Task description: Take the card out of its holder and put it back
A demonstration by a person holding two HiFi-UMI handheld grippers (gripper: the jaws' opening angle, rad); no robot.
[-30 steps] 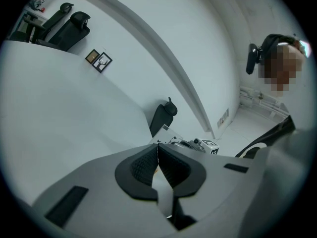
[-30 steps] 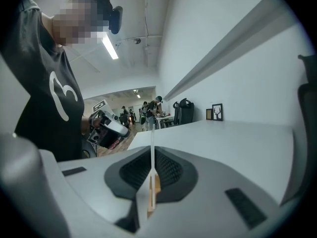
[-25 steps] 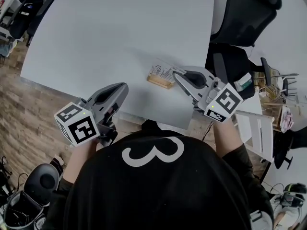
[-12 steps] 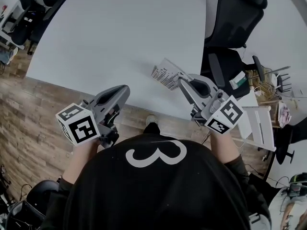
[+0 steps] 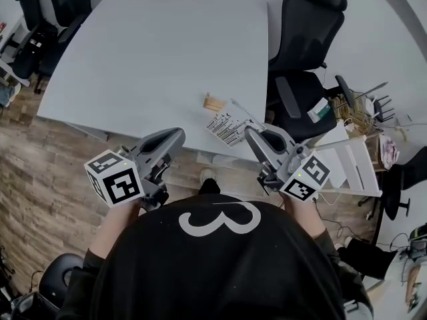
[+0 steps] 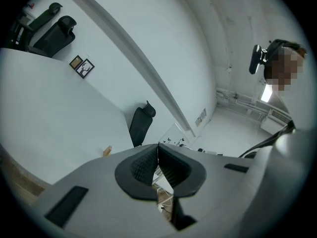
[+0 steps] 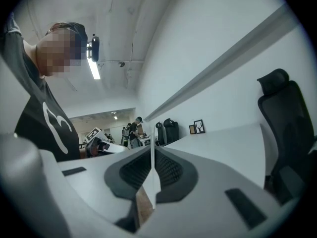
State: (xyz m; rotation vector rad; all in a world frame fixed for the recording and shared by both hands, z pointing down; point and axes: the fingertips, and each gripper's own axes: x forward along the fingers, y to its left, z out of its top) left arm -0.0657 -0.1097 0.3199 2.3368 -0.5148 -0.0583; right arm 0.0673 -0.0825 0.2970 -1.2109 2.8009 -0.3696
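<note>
Card (image 5: 227,129) pinched edge-on in right claw (image 5: 249,133).

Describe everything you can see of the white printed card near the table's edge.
The thin white card with black print is a flat rectangle, paper-like, its upper face covered with dense black lines and bar-like marks. It is out of the small wooden holder, which sits apart on the white table. The right tool is shut on one edge, holding it tilted in the air over the table's near edge. Nothing else touches it.
</note>
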